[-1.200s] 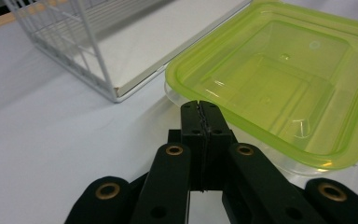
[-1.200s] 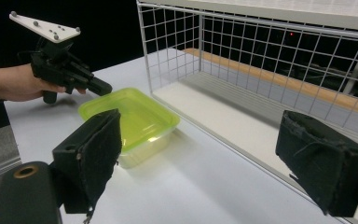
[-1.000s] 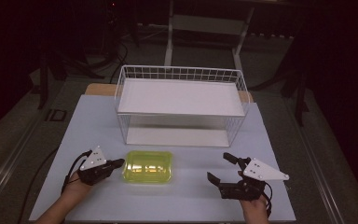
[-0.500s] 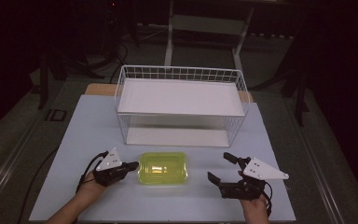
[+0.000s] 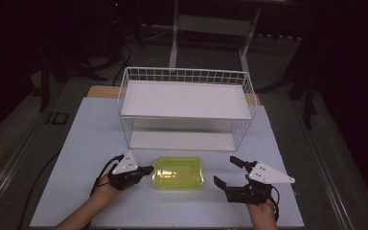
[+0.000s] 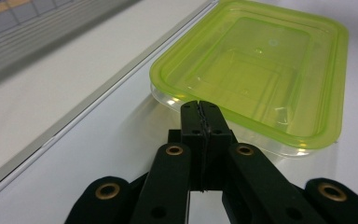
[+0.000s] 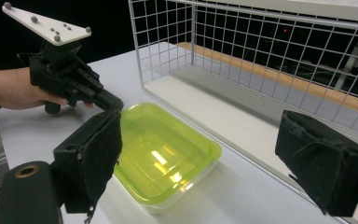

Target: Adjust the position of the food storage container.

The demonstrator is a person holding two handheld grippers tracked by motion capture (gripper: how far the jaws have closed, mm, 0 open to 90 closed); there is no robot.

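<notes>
While the yellow-green box point(image 5: 178, 172) lies flat on the table point(image 5: 91, 143) just in front of the wire basket point(image 5: 186, 106), the left gripper point(image 5: 146, 170) has its jaws pressed together, with nothing between them, and their tip touches or all but touches the near rim of the box on its left short side. This looks like a nudging step, with the closed tip used to slide the box sideways along the front of the basket rather than to lift it. The right gripper point(image 5: 226, 172) waits on the other side of the box, a little apart from it, jaws wide apart. The next move probably calls for a low, level push on the rim so the light box slides without tipping, then the open right jaws closing on its far edge.
</notes>
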